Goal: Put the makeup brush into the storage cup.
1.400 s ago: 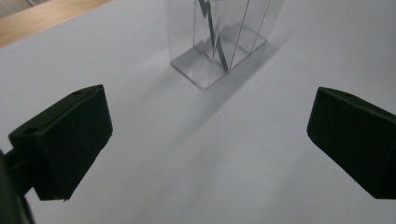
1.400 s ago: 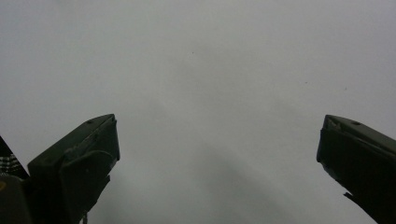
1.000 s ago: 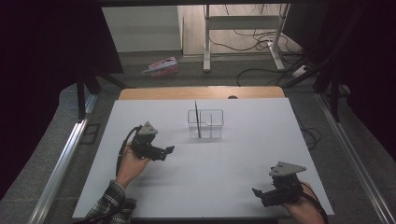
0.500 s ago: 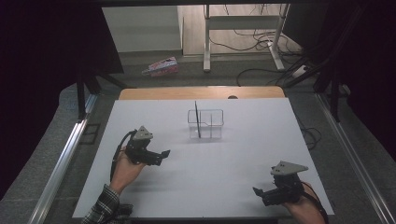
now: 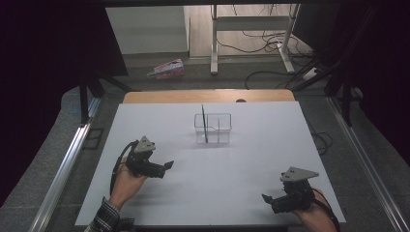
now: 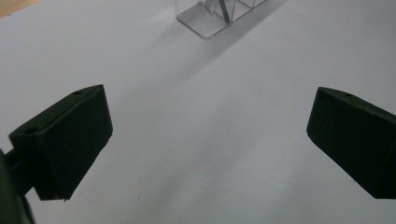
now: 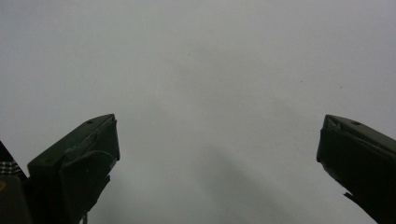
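A dark pen (image 5: 204, 123) stands upright in the clear holder (image 5: 213, 128) near the desk's (image 5: 241, 164) far edge, so that looks done. Left gripper (image 5: 168, 165) and right gripper (image 5: 265, 197) rest near the front corners, fingers wide, empty.

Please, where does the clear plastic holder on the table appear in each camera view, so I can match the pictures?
High view: the clear holder stands mid-table, toward the far side, ahead of the left tool.
Left gripper view: at the top edge, slightly right of middle, beyond the open jaws.
Right gripper view: this camera faces bare tabletop between its jaws.
Shared landmark: the white table; also the dark stick in the holder.
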`<act>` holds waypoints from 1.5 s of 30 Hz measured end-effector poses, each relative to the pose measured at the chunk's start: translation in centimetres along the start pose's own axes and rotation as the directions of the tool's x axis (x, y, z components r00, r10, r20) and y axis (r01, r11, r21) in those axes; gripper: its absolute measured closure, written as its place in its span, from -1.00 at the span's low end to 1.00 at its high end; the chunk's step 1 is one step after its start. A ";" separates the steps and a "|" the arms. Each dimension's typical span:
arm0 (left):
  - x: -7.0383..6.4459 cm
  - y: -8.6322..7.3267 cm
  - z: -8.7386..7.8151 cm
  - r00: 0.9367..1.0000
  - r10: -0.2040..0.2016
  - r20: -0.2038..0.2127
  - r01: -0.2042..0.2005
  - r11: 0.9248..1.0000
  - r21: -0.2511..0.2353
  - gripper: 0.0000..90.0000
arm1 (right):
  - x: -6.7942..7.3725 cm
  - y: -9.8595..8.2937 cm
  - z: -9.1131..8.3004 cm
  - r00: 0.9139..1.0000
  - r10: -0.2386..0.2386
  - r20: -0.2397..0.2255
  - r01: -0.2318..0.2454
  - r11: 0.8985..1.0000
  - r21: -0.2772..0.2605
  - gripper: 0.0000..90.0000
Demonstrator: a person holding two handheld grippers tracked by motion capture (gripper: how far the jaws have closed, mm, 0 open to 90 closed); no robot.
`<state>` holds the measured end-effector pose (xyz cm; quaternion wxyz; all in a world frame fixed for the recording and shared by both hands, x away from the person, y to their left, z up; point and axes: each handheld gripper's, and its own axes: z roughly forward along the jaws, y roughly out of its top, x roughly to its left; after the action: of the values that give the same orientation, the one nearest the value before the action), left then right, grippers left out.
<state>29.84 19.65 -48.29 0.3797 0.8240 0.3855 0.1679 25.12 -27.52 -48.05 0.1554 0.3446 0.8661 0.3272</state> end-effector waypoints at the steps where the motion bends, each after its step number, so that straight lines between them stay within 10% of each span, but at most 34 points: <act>1: 0.0 -0.1 -0.1 1.000 -0.002 -0.001 0.002 1.000 0.000 -0.98 | 0.0 0.0 0.0 1.000 0.000 0.000 0.000 1.000 0.000 -1.00; 45: -1.0 -4.1 -5.1 0.996 -0.076 -0.040 0.076 0.997 -0.019 -0.97 | 0.1 0.0 0.0 1.000 0.000 0.005 0.000 1.000 -0.002 -1.00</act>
<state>24.22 23.07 -48.07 0.3852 0.8018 0.4227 0.1736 25.05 -27.46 -48.04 0.1580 0.3453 0.8652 0.3273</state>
